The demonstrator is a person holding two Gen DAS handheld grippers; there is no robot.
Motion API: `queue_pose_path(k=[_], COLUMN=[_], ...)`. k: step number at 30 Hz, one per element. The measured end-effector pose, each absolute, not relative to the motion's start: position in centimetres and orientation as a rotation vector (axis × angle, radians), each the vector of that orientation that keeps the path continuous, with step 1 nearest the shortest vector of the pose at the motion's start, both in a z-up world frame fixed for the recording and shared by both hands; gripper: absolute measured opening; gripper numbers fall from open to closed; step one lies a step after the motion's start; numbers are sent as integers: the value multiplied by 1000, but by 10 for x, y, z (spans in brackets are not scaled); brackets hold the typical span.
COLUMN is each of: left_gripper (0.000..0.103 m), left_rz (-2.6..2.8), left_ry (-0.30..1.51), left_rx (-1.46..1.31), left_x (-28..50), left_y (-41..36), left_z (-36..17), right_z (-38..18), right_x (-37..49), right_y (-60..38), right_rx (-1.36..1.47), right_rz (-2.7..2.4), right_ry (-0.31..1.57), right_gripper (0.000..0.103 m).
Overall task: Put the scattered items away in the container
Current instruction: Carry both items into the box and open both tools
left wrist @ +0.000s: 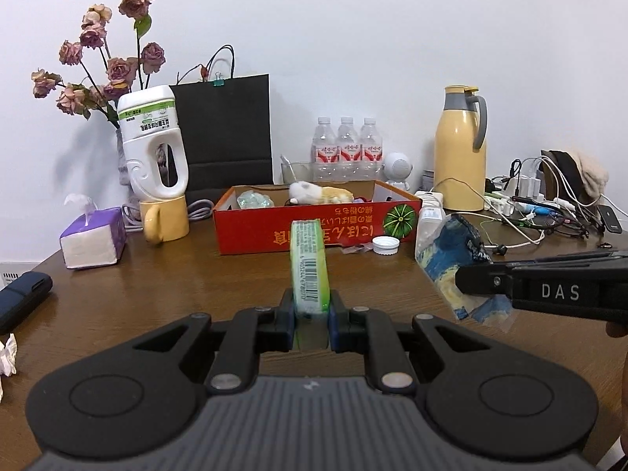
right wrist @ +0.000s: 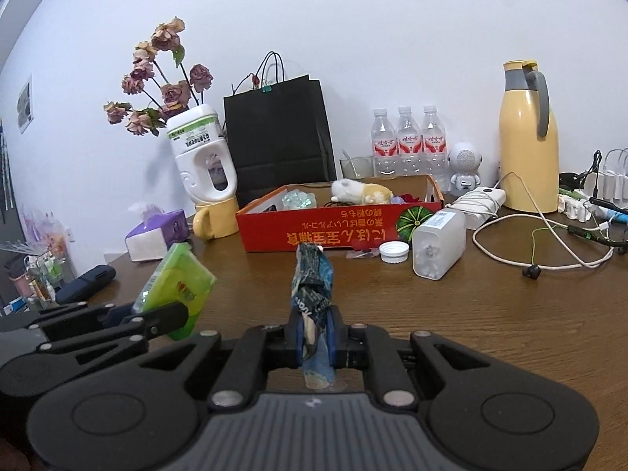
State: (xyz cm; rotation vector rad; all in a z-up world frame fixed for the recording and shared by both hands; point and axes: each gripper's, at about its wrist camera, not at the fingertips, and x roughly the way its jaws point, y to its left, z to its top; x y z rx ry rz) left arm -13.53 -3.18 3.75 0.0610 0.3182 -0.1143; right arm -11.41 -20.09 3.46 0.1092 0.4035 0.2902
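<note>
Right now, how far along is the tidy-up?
Partly done. The red box already holds a plush toy and a clear crinkly item. In hand: left gripper clamps a green pack; right gripper clamps a blue wrapper, both short of the box. Left on the table: white cap, clear plastic bottle.

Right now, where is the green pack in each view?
Left wrist: green pack at centre, clamped edge-on in the left tongs.
Right wrist: same pack at lower left, broad face showing, held off the table.
Shared landmark: the red box beyond it in both.
</note>
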Motion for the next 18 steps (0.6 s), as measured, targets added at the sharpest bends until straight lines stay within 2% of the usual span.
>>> queue_pose_path(k=[9,15,18], left_gripper=[16,16,17], left_rz=[-171,-173,-227], left_ry=[273,257,319], left_rx=[42,15,-7], left_x=[-59,45,98], left_y=[-37,-52,-58], left_z=[69,110,123], right_z=[62,106,126], right_x=[-58,39,91], right_y=[-206,-213,-220], right_rx=[86,99,129], right_rz=[254,244,244], right_ry=[345,299,327], right_gripper=[10,10,10])
